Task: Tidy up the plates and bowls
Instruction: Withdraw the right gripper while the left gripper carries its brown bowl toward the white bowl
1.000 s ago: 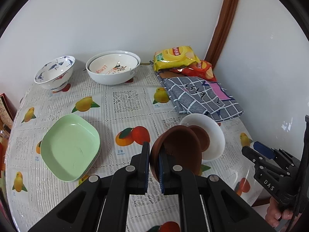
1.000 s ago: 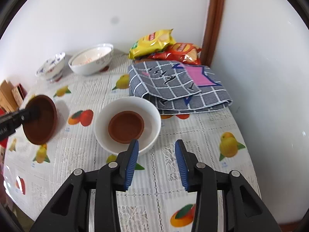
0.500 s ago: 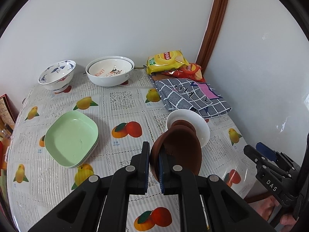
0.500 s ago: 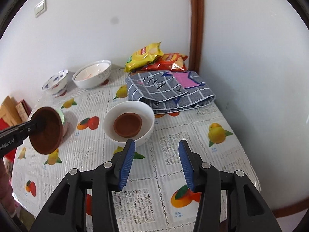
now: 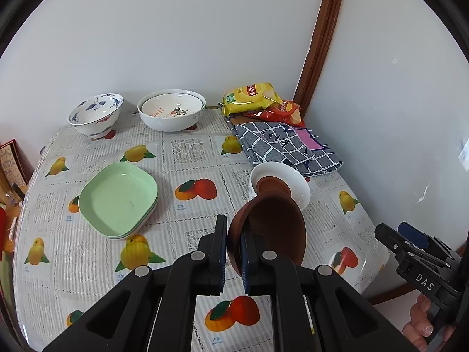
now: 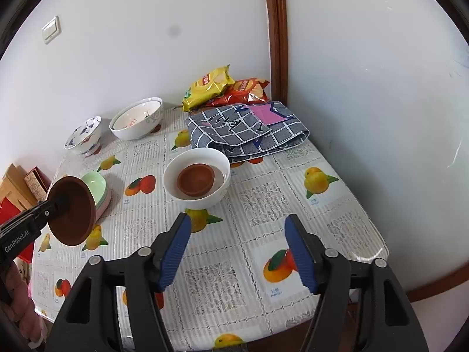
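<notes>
The brown bowl (image 5: 269, 228) hangs tilted on its side above the tabletop (image 5: 190, 158), its rim pinched between the pads of the left claw (image 5: 233, 246), which is clamped tight on it. In the left wrist view the bowl hides the near edge of the white bowl (image 5: 281, 176) behind it; in the right wrist view it covers part of the green plates (image 6: 98, 186), so only their far rim shows there. A second, smaller brown bowl (image 6: 195, 179) sits inside the white bowl, near the middle of the tabletop, just in front of the folded checked cloth (image 6: 249, 129).

The right claw (image 6: 237, 249) hovers over the near part of the tabletop, its jaws opening with nothing between them. From the left wrist it appears only at the lower right edge, cut off by the frame, with a few fingers (image 5: 419, 322) of the person's hand below it.

The green plates are a stack; how many cannot be told. At the far wall stand a blue-patterned bowl (image 5: 95, 114) and a large white bowl (image 5: 171, 111) with another nested inside it, its lettering only partly legible. Two snack bags (image 5: 252, 96) lie in the corner, the red one half hidden under the yellow. Boxes at the left edge are cropped and unclear.
</notes>
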{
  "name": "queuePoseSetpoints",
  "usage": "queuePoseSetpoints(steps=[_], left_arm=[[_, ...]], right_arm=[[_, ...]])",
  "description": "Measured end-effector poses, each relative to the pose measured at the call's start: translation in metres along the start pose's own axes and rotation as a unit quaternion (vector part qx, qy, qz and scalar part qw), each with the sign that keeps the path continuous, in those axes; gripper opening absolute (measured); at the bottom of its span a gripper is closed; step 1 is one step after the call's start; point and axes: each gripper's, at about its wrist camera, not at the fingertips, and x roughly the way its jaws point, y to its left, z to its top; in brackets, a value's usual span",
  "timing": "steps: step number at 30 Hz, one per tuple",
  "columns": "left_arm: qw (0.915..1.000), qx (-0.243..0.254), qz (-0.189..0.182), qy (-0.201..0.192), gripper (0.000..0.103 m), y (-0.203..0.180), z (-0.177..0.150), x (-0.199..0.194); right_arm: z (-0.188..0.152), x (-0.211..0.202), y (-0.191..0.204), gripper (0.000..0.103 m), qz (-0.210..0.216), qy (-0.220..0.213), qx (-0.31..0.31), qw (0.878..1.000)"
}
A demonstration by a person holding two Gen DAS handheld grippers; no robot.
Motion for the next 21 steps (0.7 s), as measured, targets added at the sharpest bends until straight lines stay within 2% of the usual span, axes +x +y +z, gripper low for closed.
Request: queuePoseSetpoints(steps=[4, 9, 13, 17, 21], left_arm=[[1.0000, 0.000, -0.003, -0.005, 0.008, 0.000, -0.006, -0.009], [0.9999, 0.000, -0.007, -0.009, 0.008, 0.000, -0.014, -0.017], [0.9999, 0.002, -0.009, -0.013, 0.008, -0.002, -0.016, -0.023], [0.9998, 0.004, -0.008, -0.018, 0.008, -0.003, -0.017, -0.028], [0.9998, 0.003, -0.007, -0.019, 0.008, -0.003, -0.016, -0.029]], right_arm=[[-0.009, -0.013, 0.004, 0.068, 0.004, -0.029, -0.011, 1.000], [-0.016, -0.022, 0.010, 0.068, 0.011, -0.041, -0.030, 0.999], [-0.020, -0.026, 0.009, 0.068, 0.030, -0.050, -0.020, 0.998], [-0.020, -0.027, 0.007, 0.068, 0.047, -0.042, -0.004, 0.998], [-0.021, -0.027, 0.008, 0.068, 0.040, -0.038, -0.005, 0.998]])
